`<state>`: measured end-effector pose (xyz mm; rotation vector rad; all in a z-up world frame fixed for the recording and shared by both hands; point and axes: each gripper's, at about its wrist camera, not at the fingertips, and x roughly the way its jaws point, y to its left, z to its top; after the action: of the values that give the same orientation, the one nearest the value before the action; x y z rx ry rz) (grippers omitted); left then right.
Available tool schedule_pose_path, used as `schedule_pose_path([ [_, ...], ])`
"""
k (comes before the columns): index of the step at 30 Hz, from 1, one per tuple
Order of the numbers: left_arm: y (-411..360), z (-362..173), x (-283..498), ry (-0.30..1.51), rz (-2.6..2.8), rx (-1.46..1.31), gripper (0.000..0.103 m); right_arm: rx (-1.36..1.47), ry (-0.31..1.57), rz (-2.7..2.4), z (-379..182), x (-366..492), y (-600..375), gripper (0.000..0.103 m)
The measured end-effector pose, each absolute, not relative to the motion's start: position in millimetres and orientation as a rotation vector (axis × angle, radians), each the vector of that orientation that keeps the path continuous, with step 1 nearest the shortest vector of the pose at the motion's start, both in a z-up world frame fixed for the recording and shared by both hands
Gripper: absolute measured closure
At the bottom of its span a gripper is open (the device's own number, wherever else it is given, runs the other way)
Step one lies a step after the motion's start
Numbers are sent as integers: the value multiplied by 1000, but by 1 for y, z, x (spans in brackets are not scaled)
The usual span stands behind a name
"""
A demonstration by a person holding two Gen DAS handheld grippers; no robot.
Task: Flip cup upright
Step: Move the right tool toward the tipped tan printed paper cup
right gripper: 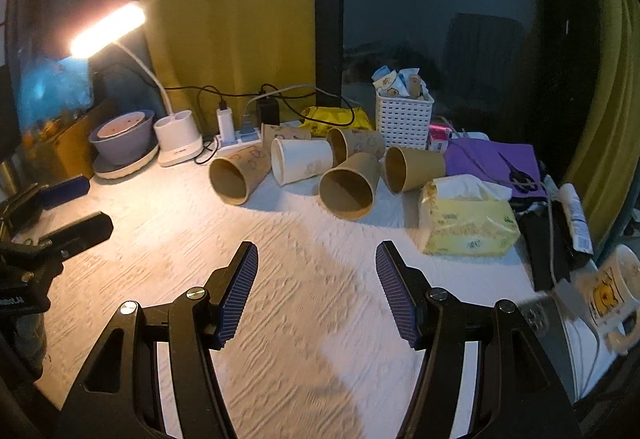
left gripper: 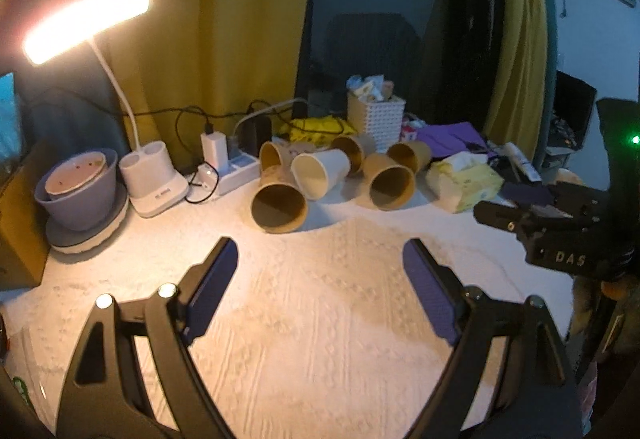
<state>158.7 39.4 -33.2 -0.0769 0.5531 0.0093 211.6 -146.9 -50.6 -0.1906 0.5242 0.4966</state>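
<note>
Rear cup (right gripper: 285, 131) mostly hidden.

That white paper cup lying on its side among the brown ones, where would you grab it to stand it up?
Probably at the rim. The white paper cup lies on its side with its open mouth toward the camera, brown cups crowding both flanks and behind. The right tool, open and empty, could come in from the front, one finger inside the mouth and one over the upper wall, then tip it upright.
</note>
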Motion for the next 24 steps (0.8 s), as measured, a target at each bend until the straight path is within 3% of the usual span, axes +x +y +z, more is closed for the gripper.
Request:
schedule_pose_path([
  [24, 83, -87, 335, 729, 94, -126, 17, -126, 624, 530, -92, 350, -133, 38],
])
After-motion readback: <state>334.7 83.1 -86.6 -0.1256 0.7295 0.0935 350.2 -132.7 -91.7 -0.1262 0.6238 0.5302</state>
